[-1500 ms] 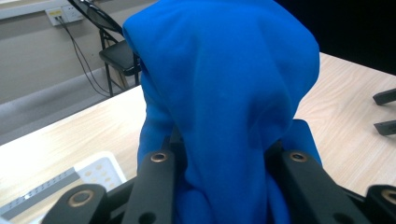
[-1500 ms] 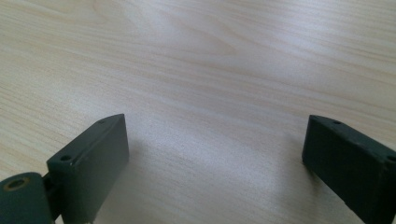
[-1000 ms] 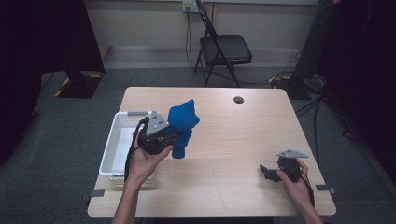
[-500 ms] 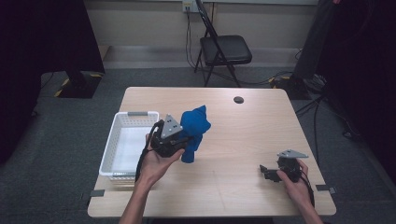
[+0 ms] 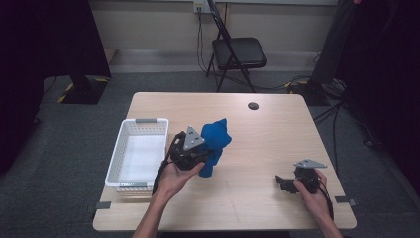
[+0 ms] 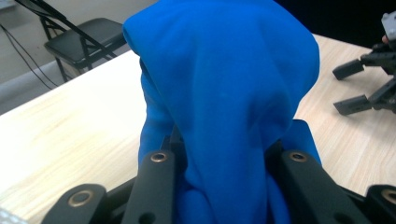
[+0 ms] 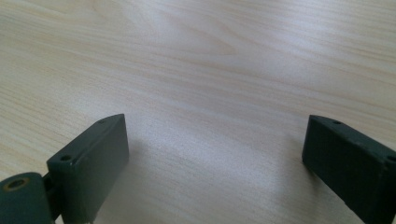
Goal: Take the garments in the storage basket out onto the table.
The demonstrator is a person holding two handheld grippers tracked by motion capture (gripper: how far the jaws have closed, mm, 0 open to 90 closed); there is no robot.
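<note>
Looking down from the high view, we see the left gripper point(image 5: 194, 148) carrying the blue cloth point(image 5: 216, 144) just beside the white basket point(image 5: 130, 148), on the side away from the basket's outer wall. A second ago the cloth hung over the basket's near edge; now it has travelled away from the basket toward the middle of the table point(image 5: 257, 134) and sunk lower, its bottom end apparently touching or nearly touching the wood. We judge that the cloth is being taken out of the basket and set down on the table, and that letting go is the step left. The right gripper point(image 5: 285, 182) rests on the table well apart from the basket, unmoved, with nothing in it. A small dark disc point(image 5: 253, 105) lies farther from the basket, toward the folding chair point(image 5: 237, 52).

From the left gripper view, the jaws are clamped on the blue cloth point(image 6: 224, 93), which bulges up between them in a tall fold; the right gripper point(image 6: 369, 79) shows farther off.

From the right gripper view, the jaws stand wide apart over bare table point(image 7: 196, 70), gripping nothing.

We can read no brand, label or writing on the cloth, the basket or either gripper.
</note>
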